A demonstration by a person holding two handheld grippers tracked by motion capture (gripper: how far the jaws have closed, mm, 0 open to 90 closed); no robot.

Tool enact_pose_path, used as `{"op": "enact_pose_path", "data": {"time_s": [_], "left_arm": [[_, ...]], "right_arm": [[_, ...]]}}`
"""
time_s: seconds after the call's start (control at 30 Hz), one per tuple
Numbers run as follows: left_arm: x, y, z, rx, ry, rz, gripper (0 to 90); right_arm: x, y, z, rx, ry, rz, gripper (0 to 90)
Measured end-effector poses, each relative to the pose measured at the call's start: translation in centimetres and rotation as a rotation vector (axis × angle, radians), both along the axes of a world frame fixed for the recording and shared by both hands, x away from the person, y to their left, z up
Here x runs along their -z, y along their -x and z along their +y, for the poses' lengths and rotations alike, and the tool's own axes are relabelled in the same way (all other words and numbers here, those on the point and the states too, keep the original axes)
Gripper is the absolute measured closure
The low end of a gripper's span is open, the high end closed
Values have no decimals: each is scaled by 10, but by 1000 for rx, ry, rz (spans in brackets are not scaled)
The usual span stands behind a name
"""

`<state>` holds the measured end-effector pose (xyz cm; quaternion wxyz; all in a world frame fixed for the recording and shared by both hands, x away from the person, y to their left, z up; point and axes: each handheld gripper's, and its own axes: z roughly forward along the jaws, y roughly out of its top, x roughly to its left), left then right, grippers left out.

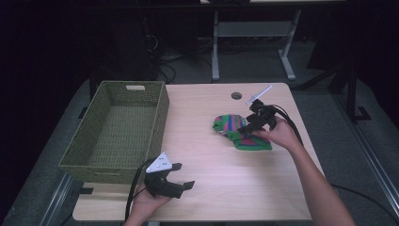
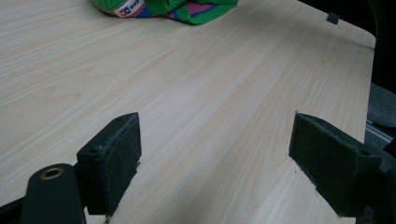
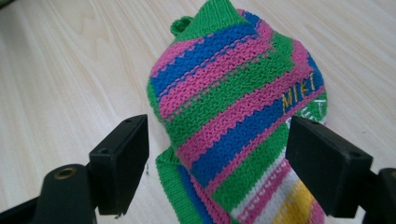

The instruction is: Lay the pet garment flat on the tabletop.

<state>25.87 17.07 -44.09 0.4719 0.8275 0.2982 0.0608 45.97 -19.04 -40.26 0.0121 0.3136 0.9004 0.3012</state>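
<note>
Jaws released on both: right gripper [image 1: 250, 126] straddling the striped knit hat [image 3: 243, 121], left gripper [image 1: 176, 181] well apart from it over bare counter [image 1: 226, 179].

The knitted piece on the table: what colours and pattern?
The knitted piece has green, pink and blue stripes, with some white and yellow at one end; clearest in the right gripper view.

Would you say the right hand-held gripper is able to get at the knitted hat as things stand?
Probably yes: the right hand-held gripper is open right over the knitted hat, jaws either side of it, with nothing between them.
</note>
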Motion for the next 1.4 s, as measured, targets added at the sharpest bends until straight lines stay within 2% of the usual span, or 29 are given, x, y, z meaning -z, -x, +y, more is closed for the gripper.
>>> {"op": "enact_pose_path", "data": {"time_s": [0.17, 0.33, 0.4, 0.67, 0.7, 0.8, 0.83, 0.87, 0.9, 0.93, 1.03, 1.07, 1.1, 1.2, 1.3, 1.4], "left_arm": [[0, 0, -1, 1, 1, 4, 166], [0, 1, -2, 7, 0, 0, 166], [0, 2, -3, 12, -1, 2, 166], [0, 2, -3, 15, -1, 3, 166], [0, 2, -3, 16, -4, 3, 167], [0, 2, -3, 18, -4, 4, 166], [0, 2, -3, 17, 1, 3, 167], [0, 2, -3, 17, 1, 3, 167], [0, 2, -3, 18, 7, 6, 167], [0, 2, -3, 18, 7, 6, 167], [1, 2, -4, 17, 1, 8, 167], [1, 2, -4, 17, 1, 8, 167], [0, 3, -4, 12, 5, 6, 167], [-1, 4, -3, 10, 7, 1, 167], [-1, 3, -2, 11, 4, -1, 167], [-2, 4, -2, 8, 10, -1, 167]], "right_arm": [[12, -7, 7, 12, 21, 27, 224], [17, -9, 13, 34, 44, 23, 240], [23, -11, 16, 47, 73, 35, 240], [37, -14, 17, 70, 133, 61, 243], [42, -13, 19, 70, 163, 53, 243], [45, -12, 19, 79, 163, 50, 247], [47, -12, 17, 107, 156, 42, 274], [47, -12, 17, 107, 156, 42, 274], [48, -8, 18, 114, 156, 19, 294], [48, -8, 18, 114, 156, 19, 294], [47, -6, 18, 127, 162, 24, 384], [47, -6, 18, 127, 162, 24, 384], [46, -6, 18, 129, 159, 33, 481], [45, -7, 16, 124, 136, 54, 620], [46, -8, 14, 138, 114, 60, 674], [45, -6, 15, 139, 123, 56, 705]]}}
